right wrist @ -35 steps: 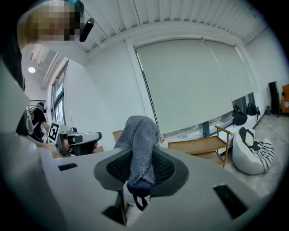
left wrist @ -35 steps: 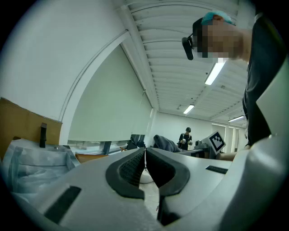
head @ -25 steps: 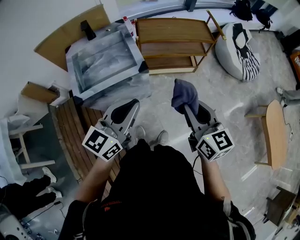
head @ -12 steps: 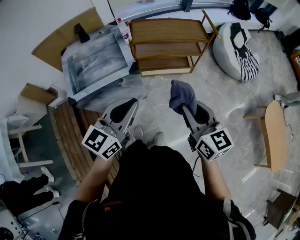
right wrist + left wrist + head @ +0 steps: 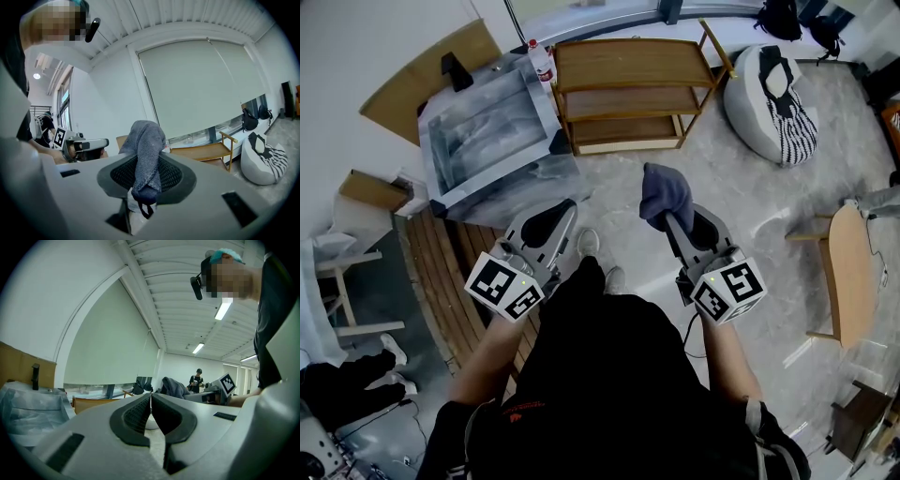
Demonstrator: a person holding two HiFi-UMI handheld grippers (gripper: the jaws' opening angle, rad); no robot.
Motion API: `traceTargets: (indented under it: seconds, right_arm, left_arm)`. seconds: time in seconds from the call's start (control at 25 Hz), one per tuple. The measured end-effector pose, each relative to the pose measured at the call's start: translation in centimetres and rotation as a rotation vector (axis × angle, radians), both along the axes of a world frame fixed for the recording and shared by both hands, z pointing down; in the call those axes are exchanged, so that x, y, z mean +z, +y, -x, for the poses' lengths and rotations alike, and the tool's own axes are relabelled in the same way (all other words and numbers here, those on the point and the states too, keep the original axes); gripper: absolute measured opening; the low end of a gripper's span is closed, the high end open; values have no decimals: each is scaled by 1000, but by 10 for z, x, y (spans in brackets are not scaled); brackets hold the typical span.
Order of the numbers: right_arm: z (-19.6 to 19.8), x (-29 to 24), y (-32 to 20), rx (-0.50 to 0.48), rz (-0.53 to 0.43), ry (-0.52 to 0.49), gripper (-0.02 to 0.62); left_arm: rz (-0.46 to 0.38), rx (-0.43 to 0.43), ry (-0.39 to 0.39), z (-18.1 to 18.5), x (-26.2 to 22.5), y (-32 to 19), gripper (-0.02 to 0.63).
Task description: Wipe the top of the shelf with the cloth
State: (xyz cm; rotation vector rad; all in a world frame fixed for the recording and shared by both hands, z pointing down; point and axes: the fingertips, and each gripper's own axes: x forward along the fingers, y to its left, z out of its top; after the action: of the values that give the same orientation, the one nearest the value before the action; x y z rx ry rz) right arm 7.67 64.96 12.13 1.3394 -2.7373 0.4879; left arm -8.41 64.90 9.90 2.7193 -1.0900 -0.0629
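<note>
Cloth [image 5: 666,190] pinched in right gripper [image 5: 671,217] jaws, left gripper [image 5: 565,208] jaws closed, empty, both pointing toward shelf [image 5: 628,61]

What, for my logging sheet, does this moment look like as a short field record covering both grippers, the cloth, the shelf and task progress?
left gripper: jaws together, holding nothing
right gripper: jaws clamped on the cloth
cloth: grey-blue, bunched, sticking up out of the right gripper's jaws
shelf: wooden, three tiers, standing ahead of the person near the window wall
cloth to shelf: apart, no contact
progress: cloth is in hand, wiping of the shelf top not yet begun
</note>
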Motion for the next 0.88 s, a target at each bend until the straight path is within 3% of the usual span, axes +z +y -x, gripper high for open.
traceTargets:
  seconds: [0.88]
  right_arm:
    - [-23,23,-98,-10,27,29,98]
  left_arm:
    - [19,-15,27,-21,23,-102,25]
